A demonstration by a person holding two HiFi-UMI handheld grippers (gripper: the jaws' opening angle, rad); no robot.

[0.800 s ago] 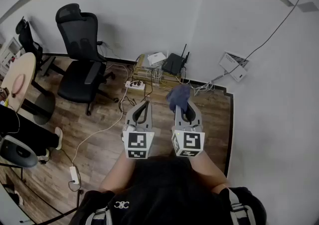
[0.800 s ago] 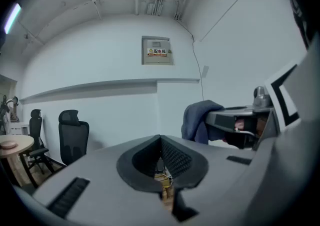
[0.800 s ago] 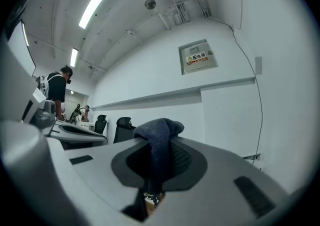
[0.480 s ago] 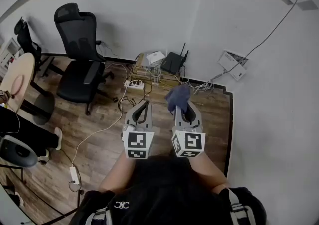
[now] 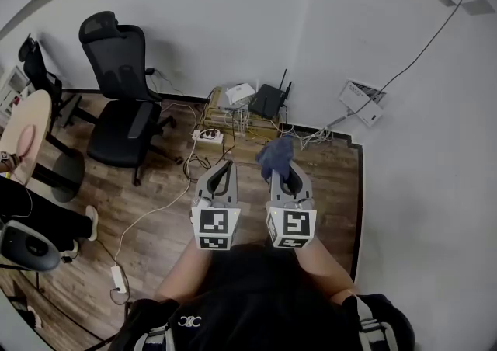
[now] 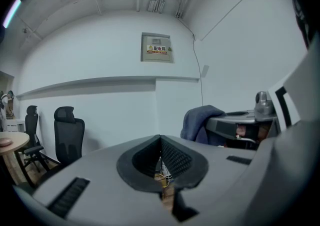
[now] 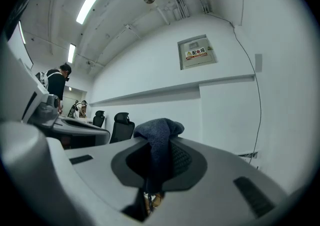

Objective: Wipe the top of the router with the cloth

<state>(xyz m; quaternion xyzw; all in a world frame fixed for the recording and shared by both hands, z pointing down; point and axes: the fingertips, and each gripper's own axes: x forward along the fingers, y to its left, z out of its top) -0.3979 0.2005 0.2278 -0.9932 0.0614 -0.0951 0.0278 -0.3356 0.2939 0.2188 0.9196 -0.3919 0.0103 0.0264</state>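
— Biggest thing first?
— Black office chair (image 5: 116,105), well to the left of the router, parked clear of the job. Next, a low wooden rack (image 5: 229,118) against the wall, seemingly carrying the router (image 5: 269,99) at its right end, antennas upright at the back. Probably put there for the power strip (image 5: 208,135) and tangled cables just left of the router.

— And the tools?
— Left gripper (image 5: 224,165), well short of the router and a little to its left. Fingers (image 6: 175,159) pressed together with nothing between, only a sliver of floor beyond. Likely carried idle alongside, spare for steadying. Right gripper (image 5: 286,177), also well short of the router, almost straight in front of it. Fingers (image 7: 182,162) closed on the cloth (image 7: 159,135), pinched mid-fold with a loose bunch proud of the tips, presumably to meet the router's top first.

— Wiping begun?
— Not by the look of it; cloth well apart from the router.

— Different from a moment ago?
— Hardly. Same clamp on the cloth, same shut and empty left fingers, both grippers side by side as before. Only a slight swing of the head view: chair a little further left, router barely shifted, gap to it not visibly closed.
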